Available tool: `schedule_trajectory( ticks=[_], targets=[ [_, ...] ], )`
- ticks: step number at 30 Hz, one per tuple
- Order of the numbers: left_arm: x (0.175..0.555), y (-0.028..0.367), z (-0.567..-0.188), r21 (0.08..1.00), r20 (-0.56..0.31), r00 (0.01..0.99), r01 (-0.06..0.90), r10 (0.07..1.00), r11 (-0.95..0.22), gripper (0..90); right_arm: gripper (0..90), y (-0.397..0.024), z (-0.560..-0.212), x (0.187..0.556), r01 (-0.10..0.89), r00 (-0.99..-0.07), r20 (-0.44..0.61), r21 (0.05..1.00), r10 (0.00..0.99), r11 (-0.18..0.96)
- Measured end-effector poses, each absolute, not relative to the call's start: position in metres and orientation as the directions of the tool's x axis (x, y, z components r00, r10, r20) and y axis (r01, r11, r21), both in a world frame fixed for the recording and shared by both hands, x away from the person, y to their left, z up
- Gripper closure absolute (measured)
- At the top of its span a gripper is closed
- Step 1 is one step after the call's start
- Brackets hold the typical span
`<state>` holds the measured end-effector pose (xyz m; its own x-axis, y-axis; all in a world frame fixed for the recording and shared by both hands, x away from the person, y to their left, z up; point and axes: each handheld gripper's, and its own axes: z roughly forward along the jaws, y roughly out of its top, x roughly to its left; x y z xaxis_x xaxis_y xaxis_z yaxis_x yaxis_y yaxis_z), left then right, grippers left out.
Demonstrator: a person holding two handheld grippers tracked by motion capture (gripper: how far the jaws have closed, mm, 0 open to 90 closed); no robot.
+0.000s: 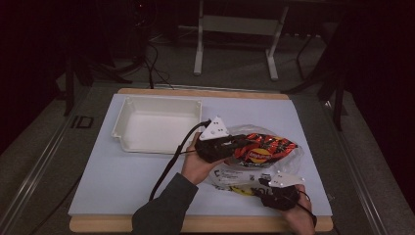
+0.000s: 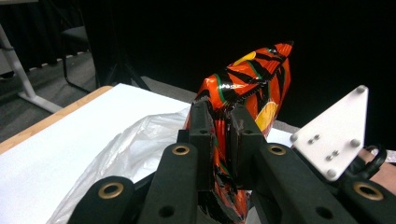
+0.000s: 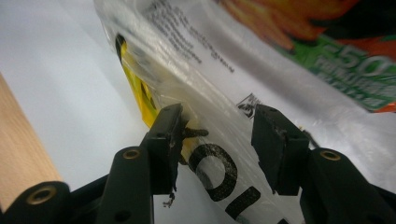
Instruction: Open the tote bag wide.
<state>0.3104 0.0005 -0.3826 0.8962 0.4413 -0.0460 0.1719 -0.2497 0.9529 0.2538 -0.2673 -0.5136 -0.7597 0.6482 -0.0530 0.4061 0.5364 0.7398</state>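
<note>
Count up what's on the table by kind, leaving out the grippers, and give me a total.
Orange-and-black chip bags: 1, clamped in the left gripper
Clear plastic bags with black print: 1, between the open jaws of the right gripper
White plastic trays: 1
Total: 3
</note>
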Motion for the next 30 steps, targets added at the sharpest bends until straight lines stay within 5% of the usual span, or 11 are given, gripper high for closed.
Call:
schedule_trajectory(
  ticks=[30],
  targets=[
    [0.305,0.005,-0.37,0.953,-0.062,0.902,0.181,0.428,-0.243,82.5,51.2,-0.296,-0.506,0.257,0.46,-0.643,-0.026,0.786,0.765,0.413]
  ],
)
